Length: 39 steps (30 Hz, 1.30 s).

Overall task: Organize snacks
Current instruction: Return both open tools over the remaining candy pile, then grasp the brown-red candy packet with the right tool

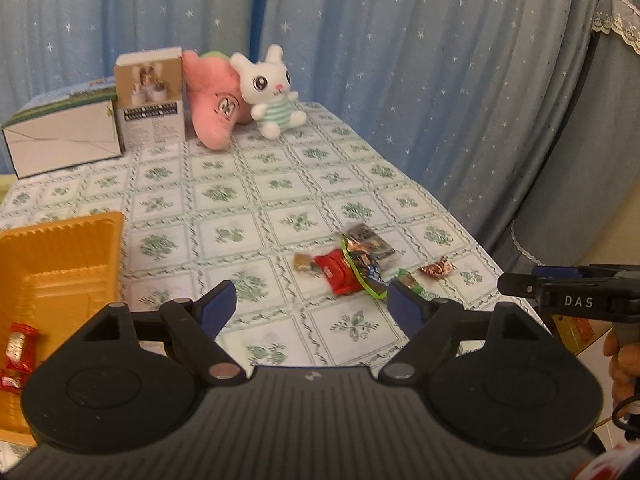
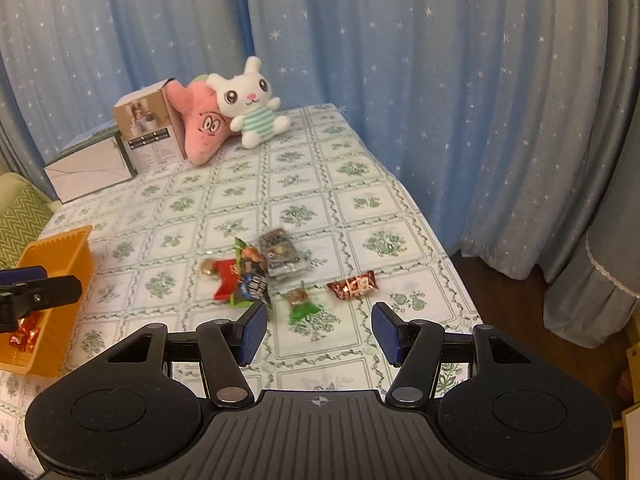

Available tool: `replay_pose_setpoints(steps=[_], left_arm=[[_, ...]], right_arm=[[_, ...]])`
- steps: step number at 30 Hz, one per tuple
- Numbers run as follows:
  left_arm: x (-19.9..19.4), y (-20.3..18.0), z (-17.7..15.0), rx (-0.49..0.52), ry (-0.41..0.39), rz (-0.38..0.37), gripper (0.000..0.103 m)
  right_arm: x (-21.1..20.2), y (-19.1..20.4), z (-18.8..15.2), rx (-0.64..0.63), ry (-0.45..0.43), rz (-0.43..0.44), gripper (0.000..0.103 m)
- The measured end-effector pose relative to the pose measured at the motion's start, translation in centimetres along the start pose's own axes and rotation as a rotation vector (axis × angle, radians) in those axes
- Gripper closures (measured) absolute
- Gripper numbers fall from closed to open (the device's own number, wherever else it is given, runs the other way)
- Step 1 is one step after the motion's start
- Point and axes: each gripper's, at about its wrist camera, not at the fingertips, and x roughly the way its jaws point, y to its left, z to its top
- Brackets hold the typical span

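Note:
Several wrapped snacks lie in a loose pile on the tablecloth: a red packet [image 2: 225, 280] [image 1: 339, 276], a grey packet [image 2: 280, 255], a green-wrapped candy [image 2: 301, 305] and a copper-foil candy [image 2: 353, 285] [image 1: 438, 269]. An orange tray [image 1: 60, 264] [image 2: 60, 272] at the left holds red-wrapped candies [image 1: 18, 350] [image 2: 26, 334]. My left gripper [image 1: 312, 306] is open and empty, above the table between tray and pile. My right gripper [image 2: 318, 334] is open and empty, just short of the green candy.
At the back stand a white box [image 1: 64, 142], a brown printed box [image 1: 150, 98], a pink plush [image 1: 212, 100] and a white rabbit plush [image 1: 270, 92]. Blue star curtains hang behind. The table's right edge [image 2: 452, 264] drops to a wooden floor.

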Motion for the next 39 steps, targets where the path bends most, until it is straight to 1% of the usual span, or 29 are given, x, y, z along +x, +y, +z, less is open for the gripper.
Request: replay_pose_setpoints(steps=[5,12,22,31,36,39], left_arm=[[2.1,-0.3,-0.7,-0.025,0.015,0.0,0.021],[4.7,-0.7,-1.2,-0.029,0.028,-0.001,0.021],[8.1,-1.9,-1.1,-0.008,0.054,-0.013,0.021],[10.6,-2.3,-1.0,0.004,0.071,-0.021,0.021],[11.5,-2.1,-1.1,0.006,0.076,-0.011,0.021],[11.8,-2.4,-1.3,0.052,0.071,0.013,0.021]], right_arm=[[1.5,-1.1,-0.4,0.003,0.005,0.008,0.045],[3.8,-2.1,-0.9,0.011,0.021,0.022,0.045],[6.7,-2.8,-1.0,0.001,0.028,0.037,0.045],[9.6,-4.4,-0.4,0.007,0.037,0.034,0.045],[11.5,-5.3,-0.1,0.086,0.057,0.071,0.045],[12.8,-5.2,0.0,0.093,0.07,0.071,0.045]])
